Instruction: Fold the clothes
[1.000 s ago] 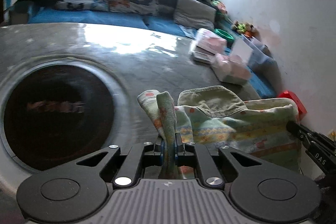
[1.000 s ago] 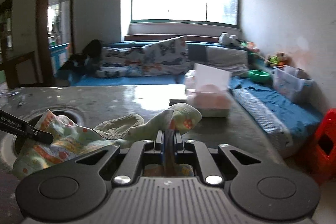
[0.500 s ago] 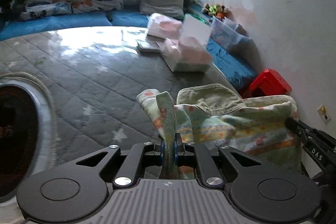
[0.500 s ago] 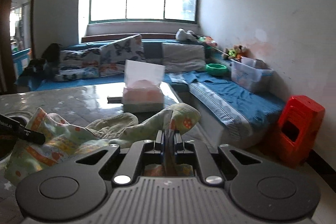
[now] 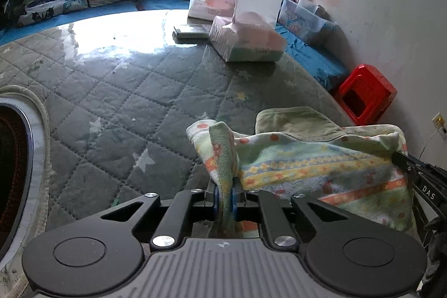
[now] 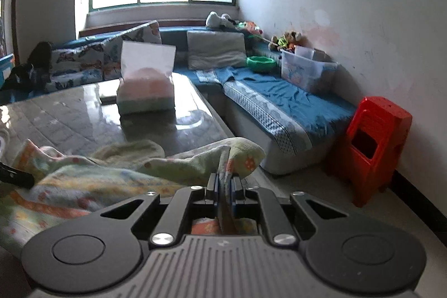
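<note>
Left gripper (image 5: 224, 192): closed tight on a bunched corner of the garment (image 5: 321, 166); the cloth is pinched between the blue pads and stands up in a narrow ridge above them.

Right gripper (image 6: 224, 190): likewise clamped on the opposite corner of the garment (image 6: 92, 180), with a fold of cloth drawn down between the pads.

Garment: a small patterned piece with yellow, blue and orange bands and a plain green collar or hem; it is held stretched between the two grippers, at the near right corner of the table (image 5: 117, 108). Whether its lower edge rests on the table or hangs clear cannot be told from these views.

Change over the last second: the hold on both corners is kept unchanged, but the background has swung. The dark round inset (image 5: 11, 166) in the table, large in the left view a second ago, is now pushed to the far left edge; the tissue box (image 5: 245, 41) and red stool (image 5: 366, 94) are now seen larger and nearer.

Meaning for the task: the garment is judged to be carried, spread by its two corners, towards the right side of the table, probably to be laid flat or doubled over there.

Surroundings: blue sofa (image 6: 282, 99), cushions and a bright window behind the table.
</note>
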